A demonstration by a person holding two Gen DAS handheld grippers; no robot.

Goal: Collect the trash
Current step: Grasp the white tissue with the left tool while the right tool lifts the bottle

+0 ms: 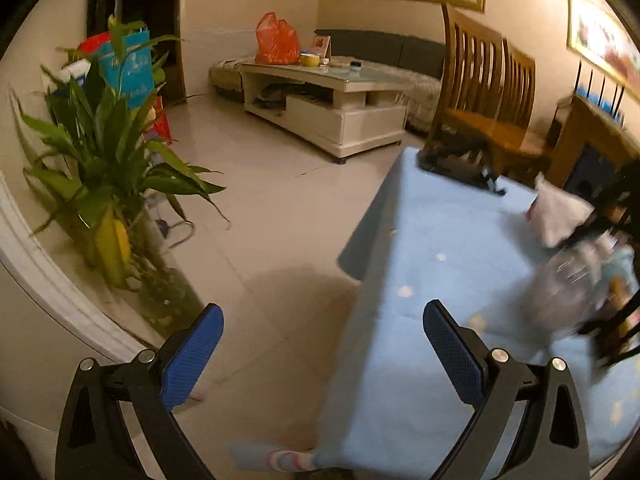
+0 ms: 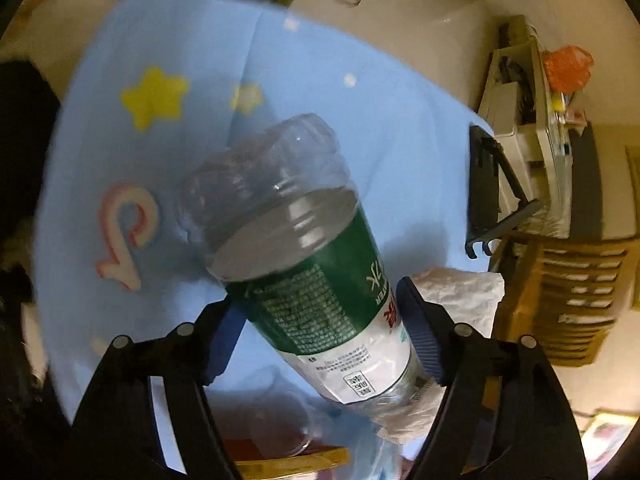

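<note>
My right gripper [image 2: 320, 316] is shut on a clear plastic water bottle [image 2: 304, 264] with a green and white label, held above the table's light blue cloth [image 2: 180, 60]. A crumpled white wrapper [image 2: 464, 292] lies just right of the bottle. In the left wrist view the right gripper [image 1: 608, 280] and the blurred bottle [image 1: 560, 292] show at the right, with the white wrapper [image 1: 560, 216] beside them. My left gripper [image 1: 324, 328] is open and empty, over the table's near left edge.
A black stand [image 1: 460, 164] sits at the table's far end, wooden chairs [image 1: 480, 92] behind it. A potted plant [image 1: 108, 152] stands at the left. A coffee table [image 1: 328, 100] with an orange bag [image 1: 276, 40] is across the tiled floor. A yellow-edged box [image 2: 296, 464] lies below the bottle.
</note>
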